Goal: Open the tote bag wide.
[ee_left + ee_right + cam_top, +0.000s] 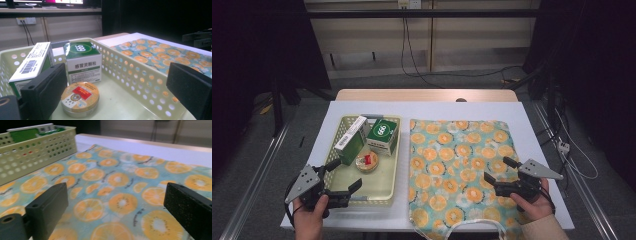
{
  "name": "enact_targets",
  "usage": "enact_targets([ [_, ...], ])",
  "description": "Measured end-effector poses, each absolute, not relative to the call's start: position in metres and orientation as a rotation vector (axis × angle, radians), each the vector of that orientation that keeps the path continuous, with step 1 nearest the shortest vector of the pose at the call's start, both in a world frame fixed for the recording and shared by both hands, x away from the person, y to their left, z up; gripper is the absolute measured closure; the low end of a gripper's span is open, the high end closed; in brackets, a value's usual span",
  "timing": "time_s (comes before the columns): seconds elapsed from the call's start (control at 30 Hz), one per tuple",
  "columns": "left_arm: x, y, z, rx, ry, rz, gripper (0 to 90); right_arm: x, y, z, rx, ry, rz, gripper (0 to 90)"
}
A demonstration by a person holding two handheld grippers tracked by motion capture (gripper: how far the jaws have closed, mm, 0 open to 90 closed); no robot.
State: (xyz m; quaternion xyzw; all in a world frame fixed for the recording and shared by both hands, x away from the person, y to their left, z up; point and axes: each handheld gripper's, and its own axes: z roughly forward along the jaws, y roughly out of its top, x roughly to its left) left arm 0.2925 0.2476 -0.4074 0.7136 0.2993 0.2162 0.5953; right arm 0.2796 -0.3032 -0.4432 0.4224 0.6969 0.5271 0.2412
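A pale yellow perforated basket (389, 192) stands on the left of the table. It holds a long green and white box (351, 140), a green-topped white box (383, 135) and a round tin (367, 162) with a red label. My left gripper (346, 174) is open at the basket's near end, and the tin (80, 96) lies just ahead, between its jaws. A fabric bag printed with orange slices (459, 165) lies flat to the right, with white cord handles (462, 227) at its near end. My right gripper (499, 170) hovers open over the bag's right part, nothing between its jaws.
A white board (532, 130) covers the table, and a wooden edge (427, 95) shows at the far side. Cables and a power strip (563, 146) lie on the floor to the right. A metal rail (257, 170) runs along the left.
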Motion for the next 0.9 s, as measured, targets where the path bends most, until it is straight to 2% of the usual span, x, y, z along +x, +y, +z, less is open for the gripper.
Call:
enact_targets([
  [0.43, 0.29, 0.248, -0.408, 1.649, 0.703, 0.495, 3.2, 0.288, -0.291, -0.438, 1.135, 2.051, 1.36, 7.5],
  [0.57, 0.288, 0.247, -0.407, 1.649, 0.701, 0.497, 3.2, 0.293, -0.292, -0.431, 1.109, 2.105, 1.389, 11.2],
  [0.6, 0.288, 0.247, -0.407, 1.646, 0.698, 0.498, 3.2, 0.3, -0.29, -0.425, 1.108, 2.12, 1.365, 9.1],
  [0.9, 0.284, 0.244, -0.403, 1.632, 0.68, 0.493, 3.2, 0.345, -0.278, -0.385, 1.07, 2.186, 1.259, 9.9],
])
